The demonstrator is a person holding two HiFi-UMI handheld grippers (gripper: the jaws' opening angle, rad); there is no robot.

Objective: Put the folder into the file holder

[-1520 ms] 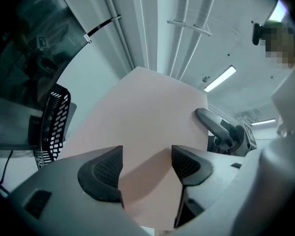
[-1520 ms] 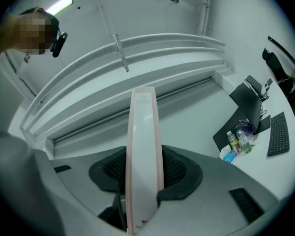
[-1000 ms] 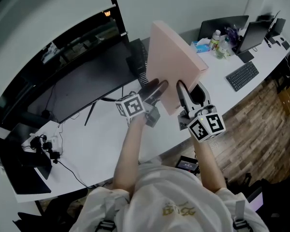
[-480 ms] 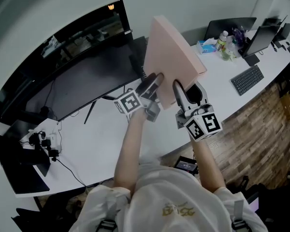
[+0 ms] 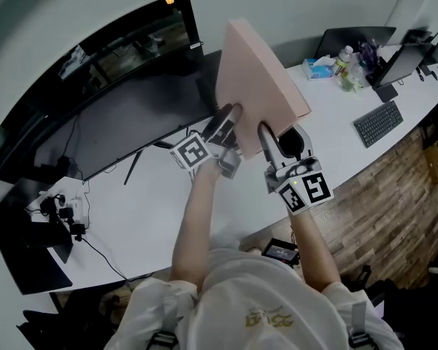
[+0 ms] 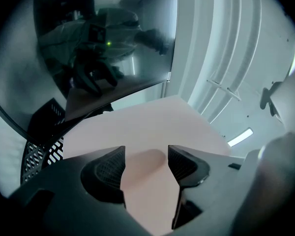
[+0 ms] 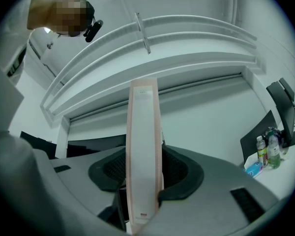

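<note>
Thick pink folder (image 5: 259,79): spine clamped by your right gripper (image 5: 266,135); left gripper (image 5: 228,119) jaws just narrowing, unclamped, folder face between them

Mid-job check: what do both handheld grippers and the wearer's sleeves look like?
The left gripper and right gripper are grey-bodied, each with two dark curved jaws, mesh-textured black pads and a white cube bearing black square markers. The person wears a white short-sleeved shirt with gold print.

We are looking down on the folder (image 5: 259,86) hanging above the tabletop (image 5: 153,210), the monitor (image 5: 109,122) standing behind it to the left, the file holder (image 6: 39,154) sitting at its left edge, the keyboard (image 5: 379,122) lying well off right.
</note>
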